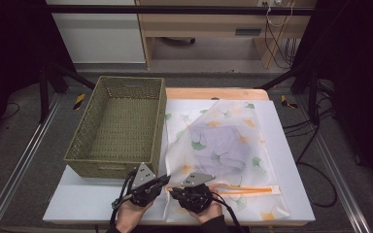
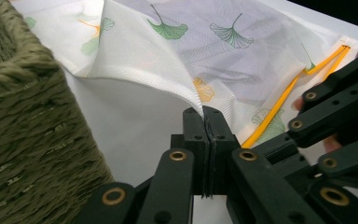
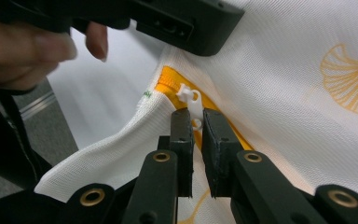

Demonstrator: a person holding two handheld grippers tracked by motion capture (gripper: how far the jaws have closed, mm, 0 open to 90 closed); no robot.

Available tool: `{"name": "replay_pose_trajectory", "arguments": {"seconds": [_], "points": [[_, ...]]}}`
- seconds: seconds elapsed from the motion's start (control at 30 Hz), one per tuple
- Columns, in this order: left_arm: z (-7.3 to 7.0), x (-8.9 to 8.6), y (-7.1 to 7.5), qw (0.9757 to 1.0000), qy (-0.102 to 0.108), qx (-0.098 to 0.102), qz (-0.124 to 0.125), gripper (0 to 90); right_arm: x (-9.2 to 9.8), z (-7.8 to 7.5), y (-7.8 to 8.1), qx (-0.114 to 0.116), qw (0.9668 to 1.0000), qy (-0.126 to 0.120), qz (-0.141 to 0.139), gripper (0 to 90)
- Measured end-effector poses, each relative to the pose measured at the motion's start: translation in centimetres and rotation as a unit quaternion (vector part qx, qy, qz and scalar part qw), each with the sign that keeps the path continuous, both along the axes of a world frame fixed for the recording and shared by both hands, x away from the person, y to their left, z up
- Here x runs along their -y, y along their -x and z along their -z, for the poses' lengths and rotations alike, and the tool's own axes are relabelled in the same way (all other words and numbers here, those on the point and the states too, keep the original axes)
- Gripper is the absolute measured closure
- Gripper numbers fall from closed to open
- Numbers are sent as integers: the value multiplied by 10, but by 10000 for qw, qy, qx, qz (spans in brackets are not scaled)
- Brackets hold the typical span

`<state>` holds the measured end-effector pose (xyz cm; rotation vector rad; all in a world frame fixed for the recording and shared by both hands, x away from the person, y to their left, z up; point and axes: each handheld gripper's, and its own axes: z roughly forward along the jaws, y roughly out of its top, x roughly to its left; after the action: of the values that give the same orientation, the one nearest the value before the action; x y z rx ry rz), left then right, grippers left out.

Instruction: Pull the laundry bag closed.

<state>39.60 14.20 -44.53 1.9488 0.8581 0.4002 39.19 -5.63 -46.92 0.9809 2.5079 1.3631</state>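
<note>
At six o'clock on the table [image 1: 77,204], the left gripper [image 2: 207,122] pinches the bag [image 1: 223,145]; the right gripper [image 3: 196,122] pinches its zipper pull [image 3: 190,97], basket [image 1: 119,126] at ten.

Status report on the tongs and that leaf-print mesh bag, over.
Left tongs shut on white leaf-print mesh bag edge. Right tongs shut on white zipper pull, orange zipper at near end. Green woven basket close left, not blocking.

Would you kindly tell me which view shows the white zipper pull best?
The right gripper view: the small white plastic zipper pull sits close-up between the right gripper fingers. The high view and left gripper view show the orange zipper, the pull indistinguishable.
</note>
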Motion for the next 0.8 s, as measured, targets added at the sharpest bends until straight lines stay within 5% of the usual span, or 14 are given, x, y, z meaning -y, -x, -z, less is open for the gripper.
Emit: {"name": "replay_pose_trajectory", "arguments": {"seconds": [0.47,0.8], "points": [[1,0,-1,10000,-34,-11,37,882,10,-8,4,50,9999,-70,-92,833],[0,-1,0,10000,-21,8,47,882,-5,7,0,-6,10000,51,-27,835]]}}
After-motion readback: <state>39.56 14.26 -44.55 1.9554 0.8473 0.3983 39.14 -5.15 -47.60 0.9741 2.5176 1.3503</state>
